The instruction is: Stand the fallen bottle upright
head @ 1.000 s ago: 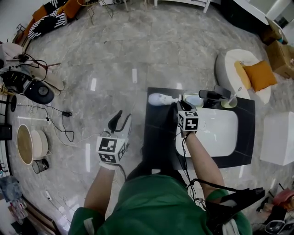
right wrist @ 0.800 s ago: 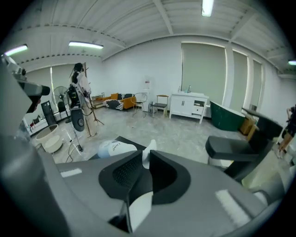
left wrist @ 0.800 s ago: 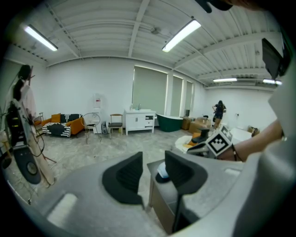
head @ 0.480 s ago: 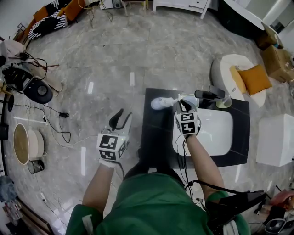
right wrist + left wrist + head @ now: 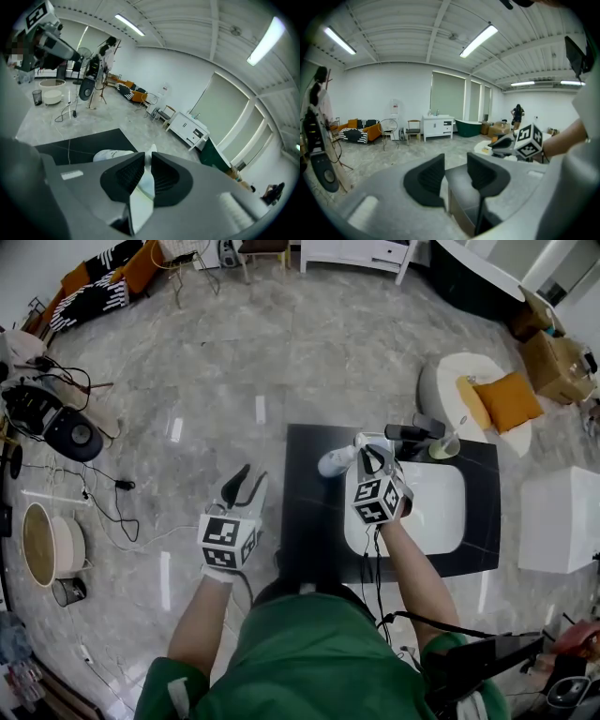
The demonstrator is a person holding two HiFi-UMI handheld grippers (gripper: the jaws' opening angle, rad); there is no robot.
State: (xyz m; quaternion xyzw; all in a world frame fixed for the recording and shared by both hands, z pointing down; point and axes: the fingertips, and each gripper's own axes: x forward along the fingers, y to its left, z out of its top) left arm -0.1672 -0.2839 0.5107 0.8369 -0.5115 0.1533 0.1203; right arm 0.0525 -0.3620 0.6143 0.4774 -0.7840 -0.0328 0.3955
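Observation:
A white bottle (image 5: 332,462) hangs tilted over the far part of the black countertop (image 5: 309,521), its rounded base pointing left and down. My right gripper (image 5: 373,456) is shut on its narrow neck end. In the right gripper view the pads (image 5: 133,176) press on the white neck (image 5: 149,180), and the bottle's body (image 5: 111,155) shows beyond the left jaw of the right gripper (image 5: 147,165). My left gripper (image 5: 243,487) stands open over the floor left of the counter, with nothing between its fingers (image 5: 429,180).
A white basin (image 5: 433,514) is set into the countertop, with a black faucet (image 5: 412,431) and a small cup (image 5: 443,448) at its far edge. A round white seat with an orange cushion (image 5: 506,399) stands beyond. Cables (image 5: 108,486) lie on the floor at left.
The right gripper has risen and rolled with the bottle in it. The bottle went from lying flat on the counter to hanging tilted. The left gripper has hardly moved.

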